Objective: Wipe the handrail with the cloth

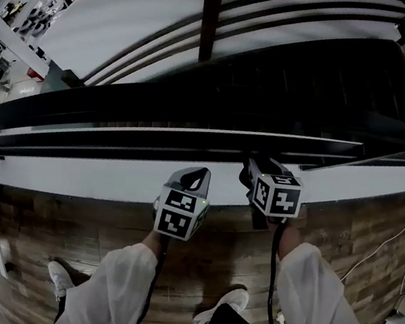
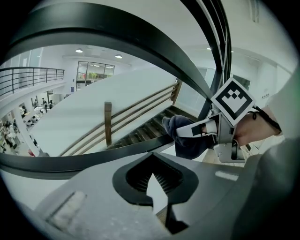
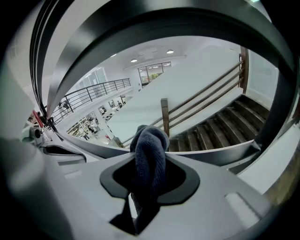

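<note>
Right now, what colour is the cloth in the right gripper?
Dark blue-grey cloth, plain with no print; clearest in the right gripper view.

Wood-plank floor (image 1: 343,231), dark stairs (image 3: 220,131) — white walls (image 2: 70,117) (ceiling lights (image 2: 78,50), perhaps recessed).

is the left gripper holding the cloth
No, the left gripper has nothing between its jaws in its own view; the dark blue cloth is clamped in the right gripper.

Open multi-storey office hall: wooden staircase (image 3: 220,131), balcony railing (image 3: 91,96), desks (image 2: 14,131) far below.
</note>
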### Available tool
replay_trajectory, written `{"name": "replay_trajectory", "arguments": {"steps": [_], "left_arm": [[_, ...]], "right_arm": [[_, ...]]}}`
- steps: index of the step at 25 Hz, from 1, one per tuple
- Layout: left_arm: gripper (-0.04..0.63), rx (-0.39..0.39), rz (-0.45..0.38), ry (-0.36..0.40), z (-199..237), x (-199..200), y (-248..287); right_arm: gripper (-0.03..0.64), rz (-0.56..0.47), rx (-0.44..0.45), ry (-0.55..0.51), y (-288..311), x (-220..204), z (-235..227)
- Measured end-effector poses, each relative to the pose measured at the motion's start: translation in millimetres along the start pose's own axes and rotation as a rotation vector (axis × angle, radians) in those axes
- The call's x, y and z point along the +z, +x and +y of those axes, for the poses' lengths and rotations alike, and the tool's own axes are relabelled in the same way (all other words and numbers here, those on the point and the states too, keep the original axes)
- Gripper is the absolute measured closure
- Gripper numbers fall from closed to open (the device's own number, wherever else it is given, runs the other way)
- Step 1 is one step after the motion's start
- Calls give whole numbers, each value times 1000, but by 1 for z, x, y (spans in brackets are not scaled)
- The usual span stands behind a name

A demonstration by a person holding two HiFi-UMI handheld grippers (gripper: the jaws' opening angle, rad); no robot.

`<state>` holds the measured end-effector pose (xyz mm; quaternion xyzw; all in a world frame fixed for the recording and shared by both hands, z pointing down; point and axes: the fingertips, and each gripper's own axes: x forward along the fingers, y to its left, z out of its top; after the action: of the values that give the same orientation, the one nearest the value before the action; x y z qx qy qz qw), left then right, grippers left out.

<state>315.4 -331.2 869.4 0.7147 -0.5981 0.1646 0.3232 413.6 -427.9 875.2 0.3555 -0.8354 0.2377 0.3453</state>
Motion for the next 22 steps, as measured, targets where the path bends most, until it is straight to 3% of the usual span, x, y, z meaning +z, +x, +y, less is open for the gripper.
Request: {"name": "replay_trajectory", "arguments": {"steps": [5,12,22], "left_arm": [[592,-49,3,21,-44,11,33],[592,-170,24,-8,-100,18,68],[594,-203,-9,-16,-130,33,85]], "right_arm": [[506,1,-41,-5,-14,0,-58],[506,7,-83,-12,-26,2,-129],[512,6,-252,-100,-39,8,-195]]}}
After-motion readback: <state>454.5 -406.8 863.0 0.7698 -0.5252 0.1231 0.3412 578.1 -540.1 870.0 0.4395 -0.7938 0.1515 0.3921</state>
